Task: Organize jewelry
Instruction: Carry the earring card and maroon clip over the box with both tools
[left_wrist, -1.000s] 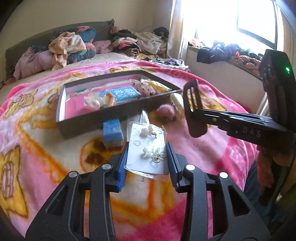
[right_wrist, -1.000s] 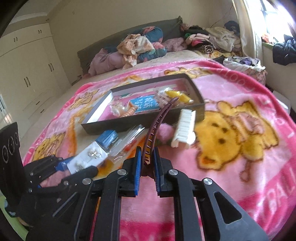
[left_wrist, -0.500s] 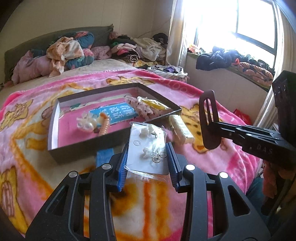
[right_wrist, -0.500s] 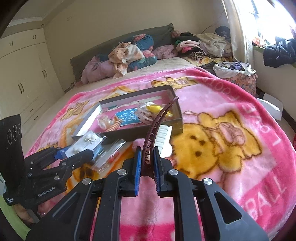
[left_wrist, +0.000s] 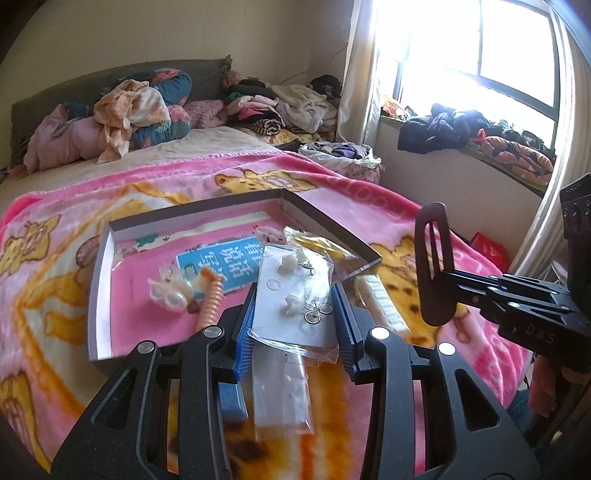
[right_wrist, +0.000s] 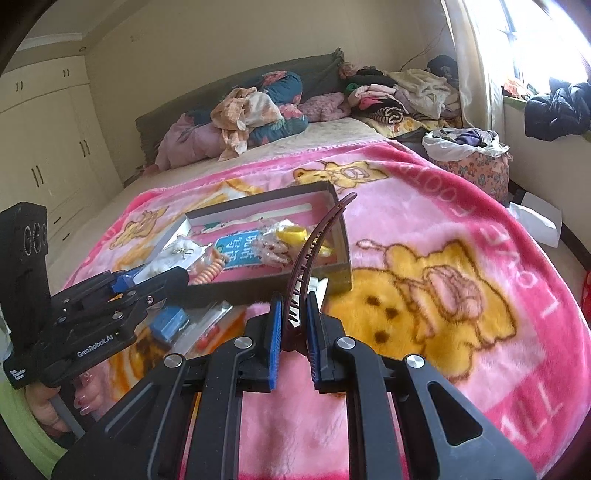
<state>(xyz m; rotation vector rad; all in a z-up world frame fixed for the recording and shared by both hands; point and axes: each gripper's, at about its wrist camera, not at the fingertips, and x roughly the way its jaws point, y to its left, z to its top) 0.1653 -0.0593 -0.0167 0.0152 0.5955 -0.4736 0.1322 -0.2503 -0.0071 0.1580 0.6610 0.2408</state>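
My left gripper (left_wrist: 295, 291) is shut on a clear earring packet (left_wrist: 293, 295) and holds it over the front edge of the grey tray (left_wrist: 96, 266). The tray holds a blue card (left_wrist: 218, 264), a pearl clip (left_wrist: 170, 290) and an orange coil tie (left_wrist: 210, 302). My right gripper (right_wrist: 293, 299) is shut on a dark red hair clip (right_wrist: 314, 243), its tip up over the tray's right end (right_wrist: 341, 221). The clip also shows in the left wrist view (left_wrist: 434, 266). The left gripper (right_wrist: 144, 277) shows at the left of the right wrist view.
A white comb (left_wrist: 380, 304) lies right of the tray. A blue box (right_wrist: 170, 321) and plastic packets (right_wrist: 207, 321) lie on the pink blanket (right_wrist: 424, 295) before the tray. Clothes (left_wrist: 129, 107) are piled at the bed's head. A window ledge (left_wrist: 480, 147) is on the right.
Both grippers have risen and moved forward toward the tray. The earring packet now hangs over the tray's front edge, and the hair clip's tip is over its right end.
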